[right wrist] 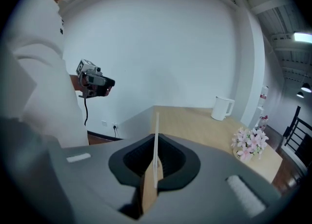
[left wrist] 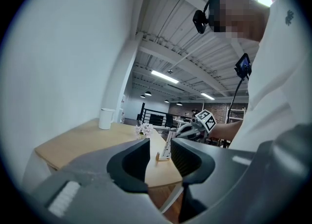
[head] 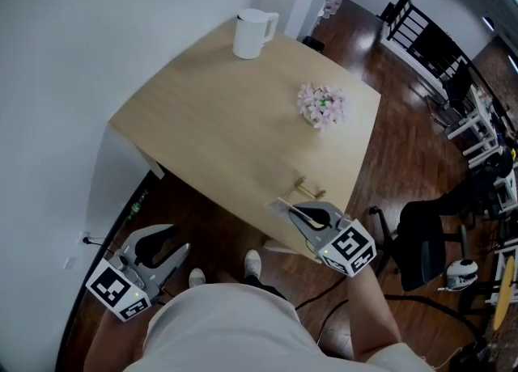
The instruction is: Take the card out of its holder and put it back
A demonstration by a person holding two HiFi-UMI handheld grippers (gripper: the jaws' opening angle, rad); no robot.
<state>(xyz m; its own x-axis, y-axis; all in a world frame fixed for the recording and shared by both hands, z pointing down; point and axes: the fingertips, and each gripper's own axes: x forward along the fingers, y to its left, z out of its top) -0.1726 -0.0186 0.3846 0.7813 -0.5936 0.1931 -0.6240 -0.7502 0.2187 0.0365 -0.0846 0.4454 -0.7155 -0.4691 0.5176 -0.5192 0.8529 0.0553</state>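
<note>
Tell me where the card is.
The card is pinched in the right gripper, at the table's near edge by the holder, lower centre-right in the head view.

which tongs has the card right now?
The right tongs: shut on the thin white card, seen edge-on between them. The left tongs stand open with nothing gripped, held off to the side of the table.

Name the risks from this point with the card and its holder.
1. The right gripper pinches the thin card between shut jaws; it might bend or slip.
2. The small holder stands near the front edge of the table; a nudge might tip it off.
3. The left gripper is open and off the table, so nothing steadies the holder.
</note>
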